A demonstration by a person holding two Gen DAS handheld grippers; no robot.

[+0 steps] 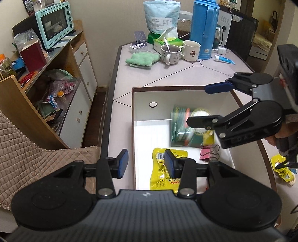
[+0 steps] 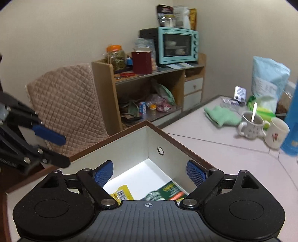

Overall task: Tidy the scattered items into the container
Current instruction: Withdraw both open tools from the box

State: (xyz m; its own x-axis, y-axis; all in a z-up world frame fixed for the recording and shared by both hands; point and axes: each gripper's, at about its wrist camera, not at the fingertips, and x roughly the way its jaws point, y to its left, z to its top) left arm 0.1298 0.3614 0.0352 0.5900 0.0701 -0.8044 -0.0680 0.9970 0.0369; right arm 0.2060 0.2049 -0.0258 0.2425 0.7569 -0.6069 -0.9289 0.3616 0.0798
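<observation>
A white box with a brown rim [image 1: 163,88] stands on the table; it also shows in the right wrist view [image 2: 162,132]. Inside lie a yellow packet [image 1: 160,178], a green packet [image 1: 184,132], blurred, and a pink binder clip [image 1: 206,153]. The yellow packet [image 2: 122,194] and green packet [image 2: 167,191] show below my right gripper. My left gripper [image 1: 146,162] is open and empty, over the box's near left edge. My right gripper [image 2: 150,174] is open and empty above the box; it also shows in the left wrist view [image 1: 197,104]. Another yellow packet [image 1: 282,168] lies outside the box at the right.
At the table's far end stand two mugs [image 1: 170,54], a blue thermos [image 1: 204,28], a green cloth [image 1: 142,59], a tissue box [image 1: 167,41], a tube [image 1: 223,59] and a large bag [image 1: 161,17]. A quilted chair [image 1: 28,158] and a shelf unit with a teal oven [image 1: 55,24] stand left.
</observation>
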